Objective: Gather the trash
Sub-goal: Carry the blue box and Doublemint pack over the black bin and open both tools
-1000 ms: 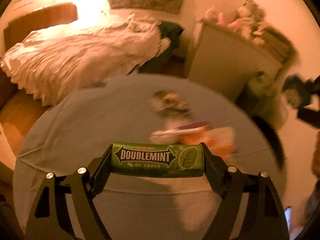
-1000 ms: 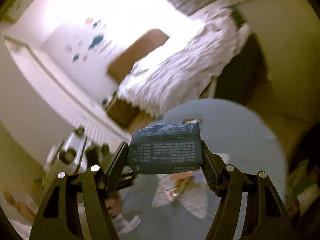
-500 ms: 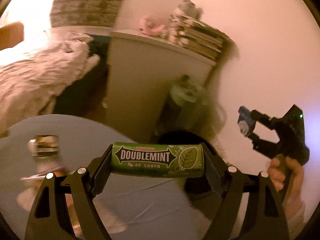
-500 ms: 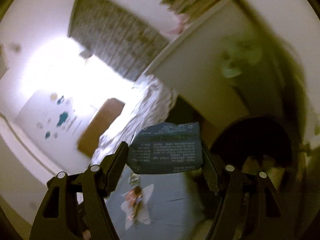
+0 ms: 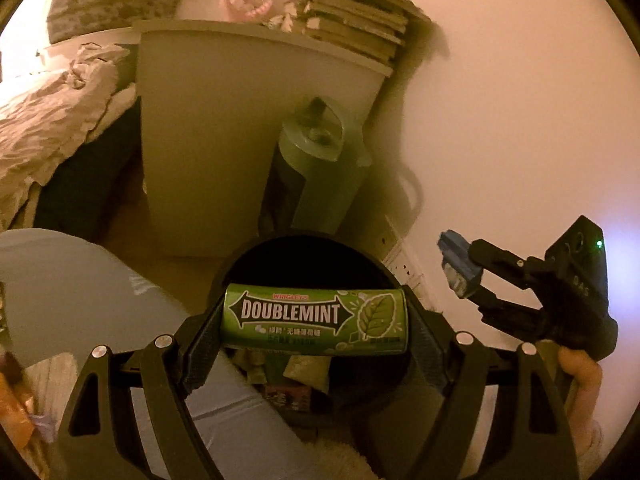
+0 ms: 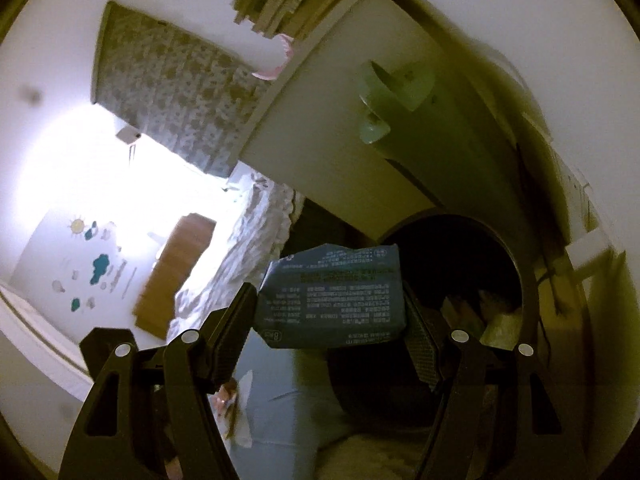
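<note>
My left gripper (image 5: 314, 322) is shut on a green Doublemint gum box (image 5: 316, 320) and holds it over the open mouth of a black round trash bin (image 5: 240, 264) that has wrappers inside. My right gripper (image 6: 330, 314) is shut on a dark blue packet (image 6: 332, 308) with small white print, held just left of the same bin (image 6: 524, 280). In the left wrist view the right gripper (image 5: 460, 266) shows at the right with the blue packet (image 5: 456, 256) in it, level with the bin's rim.
A grey round table (image 5: 72, 280) lies left of the bin, with more wrappers at its edge (image 5: 16, 404). A beige cabinet (image 5: 224, 120) with stacked books (image 5: 352, 20) stands behind. A green appliance (image 5: 316, 168) stands by the wall. A bed (image 5: 52, 112) is at left.
Both grippers swung right from over the table toward the trash bin, each still holding its item. The left gripper now hangs over the bin's opening.
</note>
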Demonstrator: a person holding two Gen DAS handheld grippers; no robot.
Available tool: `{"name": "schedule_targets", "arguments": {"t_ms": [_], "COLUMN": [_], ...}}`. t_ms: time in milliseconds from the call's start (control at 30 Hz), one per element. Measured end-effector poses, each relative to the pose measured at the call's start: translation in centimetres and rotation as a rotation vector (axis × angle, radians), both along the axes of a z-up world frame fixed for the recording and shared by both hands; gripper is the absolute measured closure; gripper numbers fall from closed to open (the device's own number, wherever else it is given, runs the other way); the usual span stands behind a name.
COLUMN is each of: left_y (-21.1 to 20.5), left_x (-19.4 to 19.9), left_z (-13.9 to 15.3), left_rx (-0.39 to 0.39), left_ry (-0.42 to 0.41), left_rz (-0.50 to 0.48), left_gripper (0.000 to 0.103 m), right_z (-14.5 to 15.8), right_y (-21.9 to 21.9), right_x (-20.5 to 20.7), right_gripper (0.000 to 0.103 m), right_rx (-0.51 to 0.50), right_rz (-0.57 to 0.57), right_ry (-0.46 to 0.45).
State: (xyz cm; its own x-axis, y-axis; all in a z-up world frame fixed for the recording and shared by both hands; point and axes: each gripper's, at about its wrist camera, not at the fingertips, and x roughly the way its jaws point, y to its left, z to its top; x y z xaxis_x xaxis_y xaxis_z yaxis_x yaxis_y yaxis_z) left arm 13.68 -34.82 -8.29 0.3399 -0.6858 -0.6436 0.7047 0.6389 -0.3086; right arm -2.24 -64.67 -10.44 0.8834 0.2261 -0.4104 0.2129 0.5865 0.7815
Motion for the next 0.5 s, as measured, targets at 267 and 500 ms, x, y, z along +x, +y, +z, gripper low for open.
{"name": "schedule_targets", "arguments": {"t_ms": [267, 500], "left_y": [-1.7, -2.6], "left_x": [0.2, 0.3], "left_z": [-1.6, -2.5], "left_rx": [0.034, 0.049], "left_ry": [0.020, 0.037], "left_rz": [-0.026, -0.041], "left_gripper": [0.022, 0.022], "right_z": [-1.9, -3.0], "right_y": [0.0, -0.4], "right_x": [1.0, 1.4], "right_gripper": [0.034, 0.033], "right_rx": [0.020, 0.029], "right_rz": [-0.006, -0.012], "right_ry": [0.038, 0.056]}}
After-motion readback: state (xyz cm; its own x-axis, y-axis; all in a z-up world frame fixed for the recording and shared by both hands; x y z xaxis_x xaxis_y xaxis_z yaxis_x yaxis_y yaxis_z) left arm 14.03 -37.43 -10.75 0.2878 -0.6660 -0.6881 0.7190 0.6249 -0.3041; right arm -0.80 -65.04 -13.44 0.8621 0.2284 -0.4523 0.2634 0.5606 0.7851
